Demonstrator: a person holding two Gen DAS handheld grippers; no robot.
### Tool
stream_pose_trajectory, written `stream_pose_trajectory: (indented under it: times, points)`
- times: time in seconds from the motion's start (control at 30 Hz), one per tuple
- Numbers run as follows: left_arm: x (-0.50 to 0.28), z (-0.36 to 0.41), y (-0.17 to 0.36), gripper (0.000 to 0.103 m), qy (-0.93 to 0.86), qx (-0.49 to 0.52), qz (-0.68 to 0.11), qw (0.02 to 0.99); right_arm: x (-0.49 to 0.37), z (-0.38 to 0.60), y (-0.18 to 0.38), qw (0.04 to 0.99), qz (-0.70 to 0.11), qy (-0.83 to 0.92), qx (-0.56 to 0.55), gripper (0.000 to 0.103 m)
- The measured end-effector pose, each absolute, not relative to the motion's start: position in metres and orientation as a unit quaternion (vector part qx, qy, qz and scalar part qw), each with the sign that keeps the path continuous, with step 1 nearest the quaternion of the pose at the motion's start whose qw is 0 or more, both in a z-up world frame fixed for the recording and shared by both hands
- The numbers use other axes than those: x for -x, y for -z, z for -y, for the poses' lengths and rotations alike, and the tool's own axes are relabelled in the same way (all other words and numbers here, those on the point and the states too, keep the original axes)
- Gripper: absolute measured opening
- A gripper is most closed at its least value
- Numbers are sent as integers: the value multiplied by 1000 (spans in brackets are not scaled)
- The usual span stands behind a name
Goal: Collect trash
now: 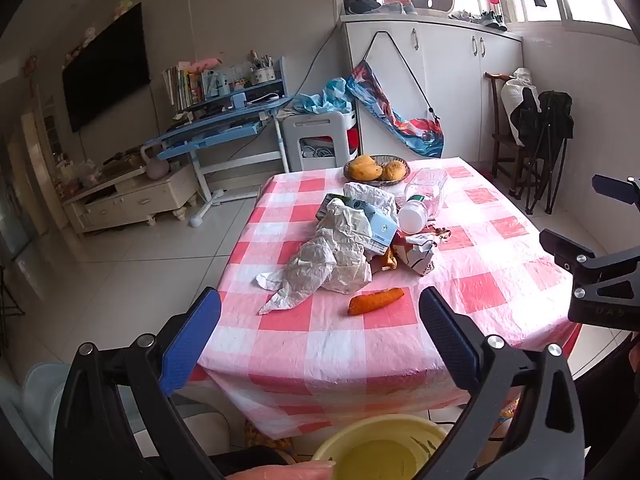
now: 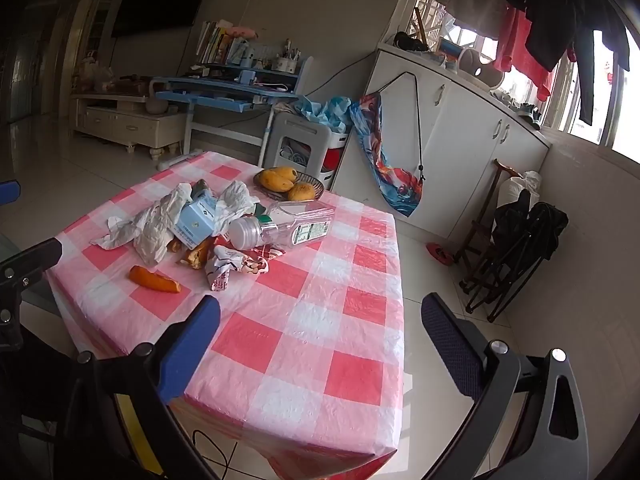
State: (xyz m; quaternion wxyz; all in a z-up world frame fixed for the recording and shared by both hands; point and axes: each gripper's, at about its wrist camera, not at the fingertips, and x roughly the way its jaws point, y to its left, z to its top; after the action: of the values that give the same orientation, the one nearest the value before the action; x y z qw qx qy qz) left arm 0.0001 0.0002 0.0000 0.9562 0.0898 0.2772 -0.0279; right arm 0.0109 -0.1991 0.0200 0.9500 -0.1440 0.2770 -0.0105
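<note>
A pile of trash lies mid-table on the pink checked tablecloth (image 1: 500, 264): crumpled white paper (image 1: 328, 256), a blue-white carton (image 1: 376, 226), a clear plastic bottle (image 1: 420, 200) lying on its side, and a printed wrapper (image 1: 420, 252). An orange carrot piece (image 1: 374, 301) lies nearest the front edge. The pile also shows in the right wrist view: paper (image 2: 156, 224), carton (image 2: 198, 220), bottle (image 2: 284, 228), wrapper (image 2: 232, 266), carrot (image 2: 154, 279). My left gripper (image 1: 320, 320) is open and empty above the table's near edge. My right gripper (image 2: 320, 320) is open and empty, short of the pile.
A yellow bin (image 1: 380, 448) stands below the table's near edge. A basket of mangoes (image 1: 376, 170) sits at the table's far side. White cabinets (image 1: 452, 80), a folded chair (image 1: 540, 148), a blue desk (image 1: 224, 120) and a white stool (image 1: 316, 140) stand around.
</note>
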Motion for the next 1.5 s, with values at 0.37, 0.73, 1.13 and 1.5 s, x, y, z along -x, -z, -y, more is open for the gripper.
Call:
stream_pose_trajectory:
  times: [0.37, 0.73, 1.13, 1.5]
  points:
    - [0, 0, 0, 96, 28, -88, -278, 956, -11, 198, -19, 949, -278, 12, 148, 97]
    - [0, 0, 0, 96, 29, -87, -278, 956, -11, 198, -20, 949, -278, 12, 149, 97]
    - [0, 0, 0, 96, 29, -87, -279, 956, -11, 198, -19, 949, -278, 12, 150, 97]
    - [0, 0, 0, 96, 29, -85, -281, 956, -11, 198, -19, 949, -279, 12, 150, 97]
